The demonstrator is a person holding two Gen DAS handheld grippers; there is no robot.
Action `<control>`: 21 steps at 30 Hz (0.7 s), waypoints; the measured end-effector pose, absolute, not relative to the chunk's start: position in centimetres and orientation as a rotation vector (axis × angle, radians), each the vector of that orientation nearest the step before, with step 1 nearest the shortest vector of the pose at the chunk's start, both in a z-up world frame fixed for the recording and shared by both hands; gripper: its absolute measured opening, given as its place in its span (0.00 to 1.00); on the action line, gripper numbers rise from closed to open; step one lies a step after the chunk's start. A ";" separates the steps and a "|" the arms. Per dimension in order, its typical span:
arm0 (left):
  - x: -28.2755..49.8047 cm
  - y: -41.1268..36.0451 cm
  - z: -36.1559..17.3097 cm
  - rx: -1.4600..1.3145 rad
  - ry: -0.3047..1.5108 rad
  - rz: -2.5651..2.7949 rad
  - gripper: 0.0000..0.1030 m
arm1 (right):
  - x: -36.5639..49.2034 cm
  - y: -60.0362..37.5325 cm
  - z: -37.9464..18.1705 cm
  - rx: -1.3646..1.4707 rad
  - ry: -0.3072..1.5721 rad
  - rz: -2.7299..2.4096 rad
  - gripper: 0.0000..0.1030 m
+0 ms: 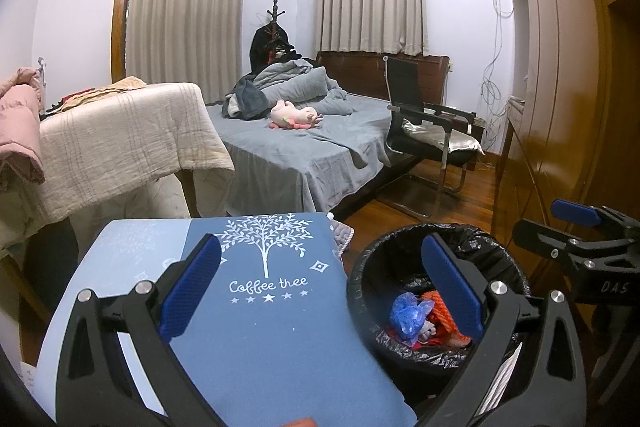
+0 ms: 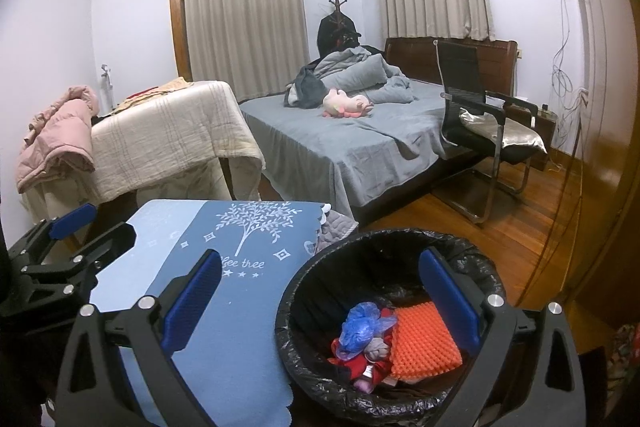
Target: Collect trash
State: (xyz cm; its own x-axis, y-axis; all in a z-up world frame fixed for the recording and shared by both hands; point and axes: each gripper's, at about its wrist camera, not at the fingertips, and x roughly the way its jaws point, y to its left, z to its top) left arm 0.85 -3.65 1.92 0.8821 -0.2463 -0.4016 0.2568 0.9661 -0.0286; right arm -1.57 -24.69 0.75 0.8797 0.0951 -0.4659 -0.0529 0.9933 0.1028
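Blue-clothed table (image 2: 224, 327) — bare; lined bin (image 2: 472, 259) on wood floor (image 2: 480, 211).

Bin: round black bag-lined trash bin (image 2: 384, 323), upright beside blue table.
Contents: crumpled blue plastic bag (image 2: 362, 325), orange textured foam pad (image 2: 424, 345), possibly red wrappers (image 2: 356, 365).

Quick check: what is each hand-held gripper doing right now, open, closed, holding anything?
Left hand-held gripper: open, holding nothing.
Right hand-held gripper: open, holding nothing.
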 end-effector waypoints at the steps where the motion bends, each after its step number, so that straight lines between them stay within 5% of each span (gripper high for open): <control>1: 0.8 -3.6 1.9 0.026 0.414 -0.262 0.95 | -1.6 -24.7 0.8 0.088 0.489 0.077 0.94; 21: 0.9 -3.2 2.0 0.023 0.418 -0.254 0.95 | -1.5 -24.7 0.8 0.088 0.490 0.077 0.94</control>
State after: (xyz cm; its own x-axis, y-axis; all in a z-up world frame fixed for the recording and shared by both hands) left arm 0.87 -3.15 2.01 0.8827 -0.2394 -0.4044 0.2489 0.9681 -0.0298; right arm -1.54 -24.66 0.84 0.8795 0.0953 -0.4662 -0.0529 0.9932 0.1033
